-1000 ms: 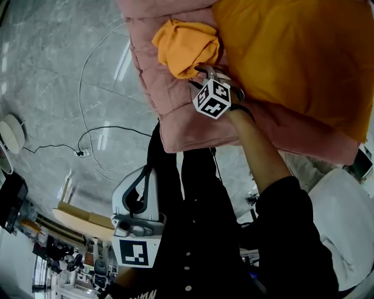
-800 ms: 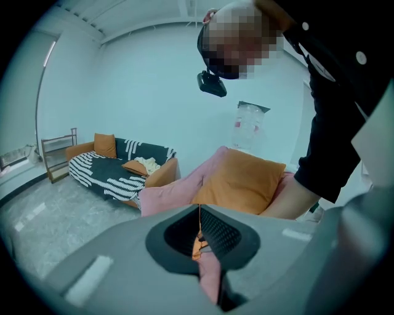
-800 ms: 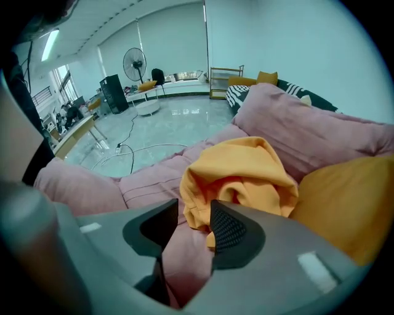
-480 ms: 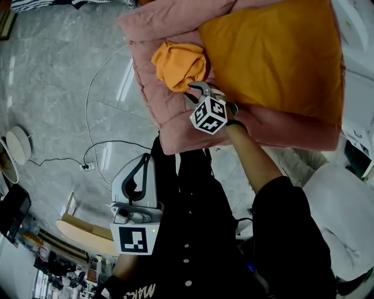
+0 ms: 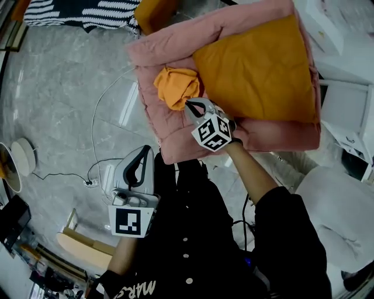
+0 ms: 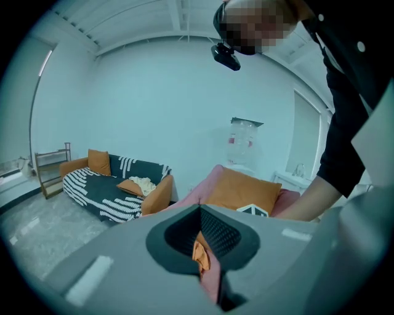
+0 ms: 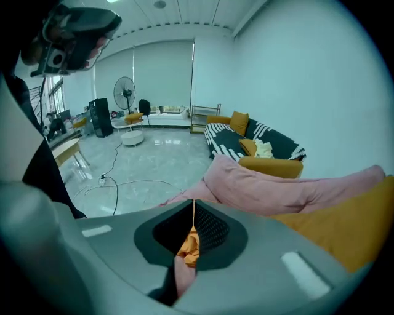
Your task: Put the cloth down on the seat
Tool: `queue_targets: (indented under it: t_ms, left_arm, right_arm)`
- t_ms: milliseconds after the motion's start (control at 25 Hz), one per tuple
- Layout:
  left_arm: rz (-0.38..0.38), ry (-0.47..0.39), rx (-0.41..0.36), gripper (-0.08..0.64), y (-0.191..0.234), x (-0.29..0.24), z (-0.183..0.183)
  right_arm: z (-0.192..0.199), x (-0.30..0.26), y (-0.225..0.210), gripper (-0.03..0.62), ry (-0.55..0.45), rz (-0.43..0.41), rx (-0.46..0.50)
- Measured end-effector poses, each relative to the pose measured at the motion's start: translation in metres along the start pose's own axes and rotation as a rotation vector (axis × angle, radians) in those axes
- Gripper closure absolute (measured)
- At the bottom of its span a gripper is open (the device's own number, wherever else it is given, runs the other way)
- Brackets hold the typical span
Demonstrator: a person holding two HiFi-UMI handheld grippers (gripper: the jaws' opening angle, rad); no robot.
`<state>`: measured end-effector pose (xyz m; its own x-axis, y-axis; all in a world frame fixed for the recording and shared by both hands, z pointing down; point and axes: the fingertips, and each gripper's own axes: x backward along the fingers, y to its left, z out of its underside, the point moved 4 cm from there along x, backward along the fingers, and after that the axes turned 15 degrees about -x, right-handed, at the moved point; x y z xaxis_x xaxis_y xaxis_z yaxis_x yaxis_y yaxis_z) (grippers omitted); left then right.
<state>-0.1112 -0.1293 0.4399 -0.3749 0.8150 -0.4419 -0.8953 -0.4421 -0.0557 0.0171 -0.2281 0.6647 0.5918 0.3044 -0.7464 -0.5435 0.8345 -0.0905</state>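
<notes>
The orange cloth (image 5: 175,86) lies crumpled on the pink seat cushion (image 5: 169,131), beside a big orange pillow (image 5: 257,70). My right gripper (image 5: 189,104) hovers just off the cloth's lower right edge. Its jaws have just been closing and now meet with nothing between them. In the right gripper view, the cloth (image 7: 188,244) shows beyond the gripper (image 7: 193,204). My left gripper (image 5: 144,149) is held lower left, over the floor, away from the seat. Its jaws meet, empty (image 6: 200,210), and the cloth (image 6: 200,253) shows far off past them.
A cable (image 5: 96,140) runs over the grey marble floor to a power strip (image 5: 90,183). A fan base (image 5: 23,157) stands at the far left. A striped sofa (image 5: 76,11) is at the top, white furniture (image 5: 345,99) at the right. The person's dark clothing fills the bottom.
The right gripper has pulled back from the cloth and its jaws have come together. The cloth stays on the seat. Both grippers have risen.
</notes>
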Motion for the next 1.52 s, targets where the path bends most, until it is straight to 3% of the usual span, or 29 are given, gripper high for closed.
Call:
queue_targets:
  t_ms: [200, 520, 1120, 1520]
  left_arm:
    - [0.007, -0.054, -0.033, 0.56, 0.006, 0.003, -0.026]
    - [0.026, -0.146, -0.076, 0.56, 0.01, 0.01, -0.063]
    - [-0.017, -0.263, -0.135, 0.56, 0.026, 0.03, -0.113]
    - [-0.033, -0.331, -0.165, 0.56, 0.033, 0.045, -0.131]
  right_arm:
    - [-0.026, 0.038, 0.007, 0.566, -0.069, 0.017, 0.037]
    - [-0.078, 0.11, 0.014, 0.566, -0.217, 0.073, 0.007]
    - [-0.146, 0.245, 0.016, 0.566, -0.541, 0.192, -0.143]
    - [-0.152, 0.321, -0.016, 0.566, -0.708, 0.34, -0.305]
